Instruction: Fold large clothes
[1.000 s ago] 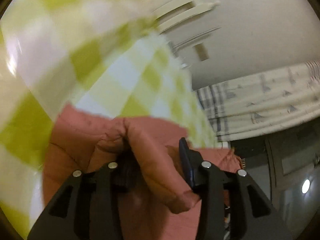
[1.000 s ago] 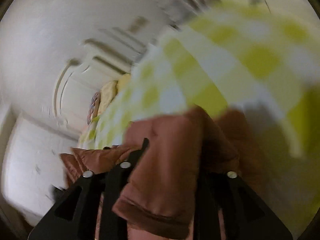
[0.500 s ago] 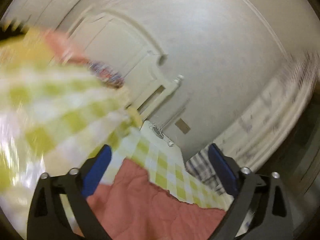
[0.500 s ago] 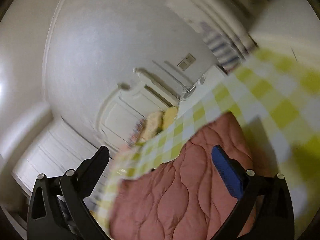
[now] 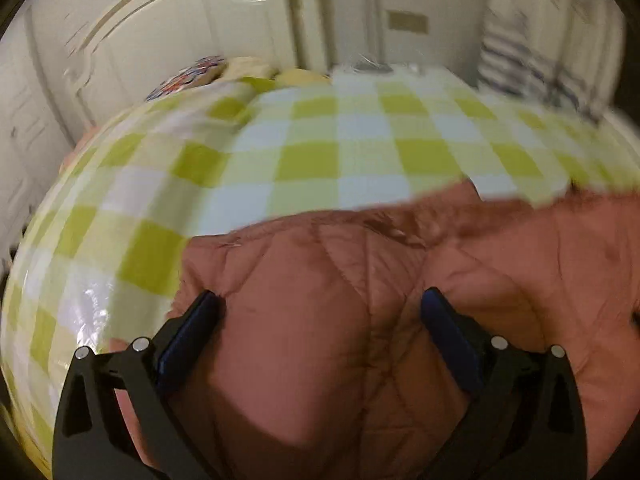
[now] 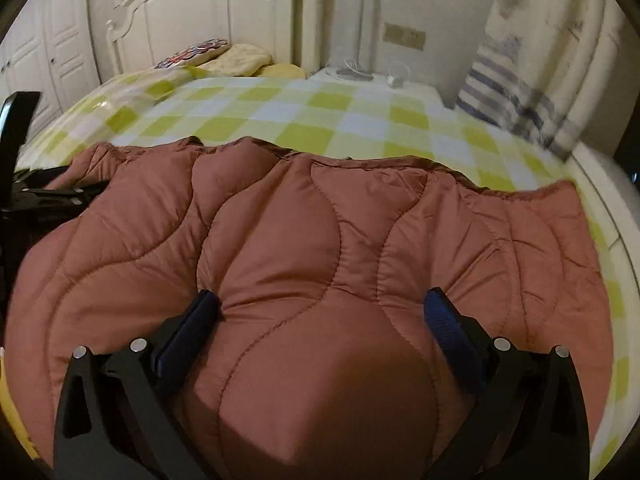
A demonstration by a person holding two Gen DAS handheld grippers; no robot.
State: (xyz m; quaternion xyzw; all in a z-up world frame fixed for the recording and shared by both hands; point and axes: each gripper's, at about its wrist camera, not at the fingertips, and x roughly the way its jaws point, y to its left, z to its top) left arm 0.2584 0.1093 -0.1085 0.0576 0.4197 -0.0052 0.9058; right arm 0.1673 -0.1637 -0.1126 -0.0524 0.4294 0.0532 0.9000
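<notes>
1. Right now the biggest thing in my view is the bed (image 6: 360, 120), its green-and-white checked sheet running back to the headboard (image 6: 208, 12), with pillows (image 6: 240, 60) at that end.
2. Across the near part of the bed lies the padded rust-red jacket (image 6: 280, 240), quilted in wavy seams. It looks only partly folded to me; its far edge is bunched and uneven.
3. My worry: the puffy filling could spring a fold open once nothing holds it down, and the smooth shell might slide on the glossy sheet, so the layers would creep out of line. A pinch that takes only the top layer would drag the jacket askew.
4. The right gripper (image 6: 322, 312) has its jaws spread wide and released, hanging over a bulge of quilting that rises between them; I judge no pad is pressing.
5. The left gripper (image 5: 320, 308) is likewise fully spread and holding nothing, over the jacket's left part; that view is blurred.
</notes>
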